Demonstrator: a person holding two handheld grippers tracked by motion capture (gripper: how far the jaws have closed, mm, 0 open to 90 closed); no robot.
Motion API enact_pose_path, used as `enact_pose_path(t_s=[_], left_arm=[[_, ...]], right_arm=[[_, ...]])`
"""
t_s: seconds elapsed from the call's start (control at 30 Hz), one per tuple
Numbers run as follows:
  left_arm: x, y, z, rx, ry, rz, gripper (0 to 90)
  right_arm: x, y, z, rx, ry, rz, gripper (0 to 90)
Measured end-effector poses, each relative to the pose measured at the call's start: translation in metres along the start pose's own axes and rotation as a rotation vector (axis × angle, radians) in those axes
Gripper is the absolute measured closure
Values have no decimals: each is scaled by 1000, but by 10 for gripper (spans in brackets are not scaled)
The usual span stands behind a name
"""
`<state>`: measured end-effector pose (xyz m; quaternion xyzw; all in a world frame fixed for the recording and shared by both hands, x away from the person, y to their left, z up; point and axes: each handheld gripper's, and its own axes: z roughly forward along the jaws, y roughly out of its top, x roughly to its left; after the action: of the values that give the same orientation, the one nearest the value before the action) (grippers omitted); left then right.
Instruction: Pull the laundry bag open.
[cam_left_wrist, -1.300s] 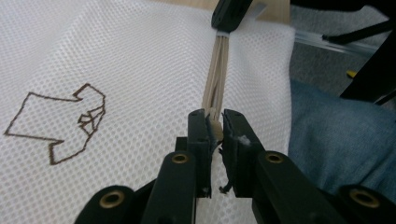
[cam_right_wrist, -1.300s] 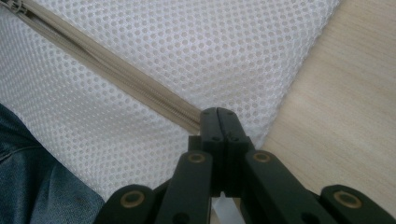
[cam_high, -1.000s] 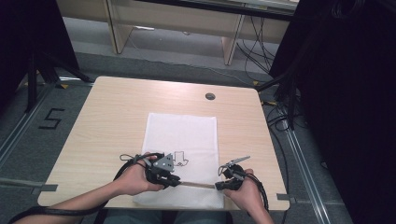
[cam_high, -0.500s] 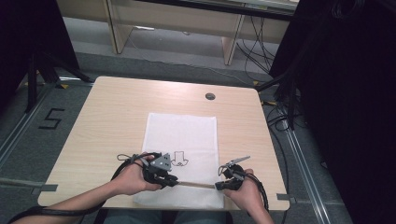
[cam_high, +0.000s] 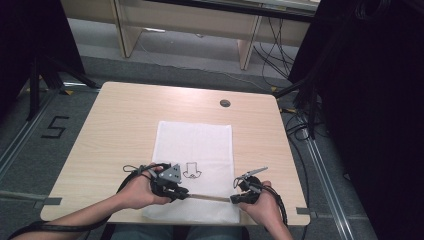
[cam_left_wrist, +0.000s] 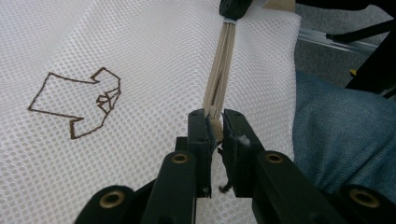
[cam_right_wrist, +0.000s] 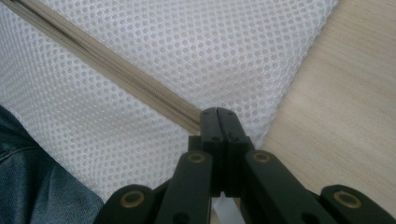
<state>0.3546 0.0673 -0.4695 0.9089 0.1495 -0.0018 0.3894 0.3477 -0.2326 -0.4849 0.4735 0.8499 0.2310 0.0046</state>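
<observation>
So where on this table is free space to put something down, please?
Bare wood lies left of the white mesh cloth, right of it, and behind it around the round grommet hole. The near edge is crowded: left gripper and right gripper stretch a beige strip there.

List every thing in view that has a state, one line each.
White mesh laundry bag: lying flat on the light wooden table.
Beige zipper: stretched between both grippers.
Left gripper: shut on the zipper.
Right gripper: shut on the zipper's end.
</observation>
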Motion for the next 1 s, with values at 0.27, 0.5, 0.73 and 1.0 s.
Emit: enact_pose_path(t_s=[0.27,0.5,0.73,1.0], left_arm=[[1,-2,-3,-1,6,3,815],[3,-8,-8,-12,15,-6,815],[3,-10,-8,-27,9,-20,814],[3,-12,-10,-35,7,-24,814]], right_arm=[[1,0,0,7,6,24,900],[-1,0,1,-4,11,-6,900],[-1,0,1,-12,9,-15,900],[-1,0,0,-11,9,-15,900]])
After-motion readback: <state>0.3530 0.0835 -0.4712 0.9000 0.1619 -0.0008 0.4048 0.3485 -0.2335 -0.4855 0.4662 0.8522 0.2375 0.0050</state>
